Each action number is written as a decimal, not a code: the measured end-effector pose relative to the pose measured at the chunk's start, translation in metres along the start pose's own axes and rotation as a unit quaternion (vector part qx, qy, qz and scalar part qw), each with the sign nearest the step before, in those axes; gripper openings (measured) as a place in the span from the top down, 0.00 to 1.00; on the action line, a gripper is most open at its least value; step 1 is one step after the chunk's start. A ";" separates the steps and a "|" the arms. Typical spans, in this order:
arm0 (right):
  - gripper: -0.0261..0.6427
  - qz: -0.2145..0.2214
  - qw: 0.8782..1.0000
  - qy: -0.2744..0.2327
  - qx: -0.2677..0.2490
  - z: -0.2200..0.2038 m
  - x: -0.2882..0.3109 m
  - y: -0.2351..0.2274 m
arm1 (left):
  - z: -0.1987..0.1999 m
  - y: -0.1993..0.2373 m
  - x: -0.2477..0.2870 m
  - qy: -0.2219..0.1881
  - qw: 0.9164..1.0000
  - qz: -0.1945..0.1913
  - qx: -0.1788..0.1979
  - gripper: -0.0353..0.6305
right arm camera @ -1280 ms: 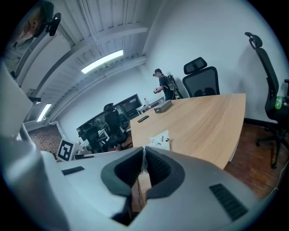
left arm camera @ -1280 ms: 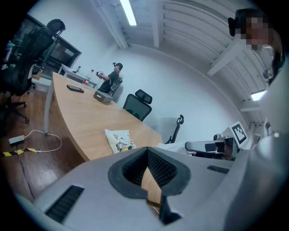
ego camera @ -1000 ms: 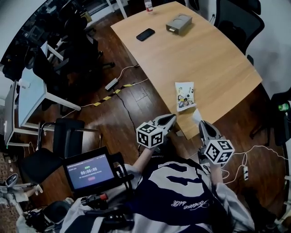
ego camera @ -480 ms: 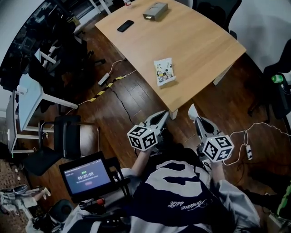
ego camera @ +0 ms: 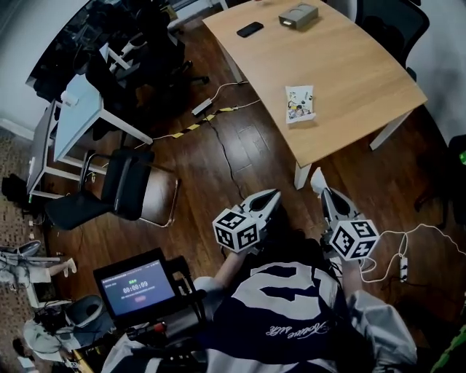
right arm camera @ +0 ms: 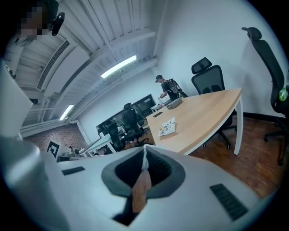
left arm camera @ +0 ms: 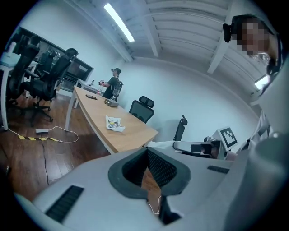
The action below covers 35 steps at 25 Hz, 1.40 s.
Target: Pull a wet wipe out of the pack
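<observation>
The wet wipe pack point(ego camera: 299, 104), white with a printed picture, lies on the wooden table point(ego camera: 357, 73) near its front edge; it also shows in the left gripper view point(left arm camera: 114, 123) and the right gripper view point(right arm camera: 167, 128). My right gripper point(ego camera: 322, 191) hangs over the floor, well short of the table. It is shut on a white wet wipe point(ego camera: 317, 179), which sticks up from the right gripper's tips point(right arm camera: 144, 148) as a thin white strip, the wipe point(right arm camera: 144, 160). My left gripper point(ego camera: 274, 195) is beside it over the floor, shut and holding nothing point(left arm camera: 147, 150).
A black phone point(ego camera: 250, 29) and a grey box point(ego camera: 298, 14) lie at the table's far end. On the wood floor are a power strip with cables point(ego camera: 202, 106), a black chair point(ego camera: 120, 193) and a light-blue desk point(ego camera: 80, 120). A person point(left arm camera: 113, 83) stands beyond the table.
Both grippers have drawn back from the table's edge and now hang over the floor. The right one still carries the wipe. The pack stays on the table, farther away.
</observation>
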State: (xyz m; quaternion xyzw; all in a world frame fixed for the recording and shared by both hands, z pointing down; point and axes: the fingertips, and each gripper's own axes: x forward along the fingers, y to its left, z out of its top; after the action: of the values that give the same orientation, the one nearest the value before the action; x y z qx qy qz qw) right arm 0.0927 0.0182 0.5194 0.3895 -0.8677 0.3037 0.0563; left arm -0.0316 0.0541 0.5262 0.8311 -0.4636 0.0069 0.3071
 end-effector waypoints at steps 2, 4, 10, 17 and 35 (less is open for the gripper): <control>0.97 0.009 1.000 0.003 -0.007 -0.003 0.000 0.008 | -0.003 0.001 -0.012 -0.006 1.000 0.011 -0.001 0.94; 0.97 0.015 1.000 0.004 -0.015 -0.004 -0.004 0.015 | -0.004 -0.003 -0.022 -0.015 1.000 0.017 -0.004 0.94; 0.97 0.016 1.000 0.006 -0.018 -0.002 -0.023 0.024 | -0.007 -0.022 -0.034 -0.025 1.000 0.017 -0.009 0.94; 0.97 0.009 1.000 -0.003 -0.005 -0.002 -0.033 0.018 | -0.003 -0.035 -0.025 -0.020 1.000 0.002 -0.004 0.94; 0.97 -0.022 0.999 -0.024 0.001 0.012 -0.018 -0.004 | 0.008 -0.022 0.009 0.019 0.999 -0.034 0.021 0.94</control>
State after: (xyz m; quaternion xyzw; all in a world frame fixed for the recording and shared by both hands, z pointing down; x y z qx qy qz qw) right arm 0.1093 0.0207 0.5059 0.4157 -0.8599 0.2934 0.0414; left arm -0.0113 0.0520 0.5113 0.8526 -0.4286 0.0218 0.2982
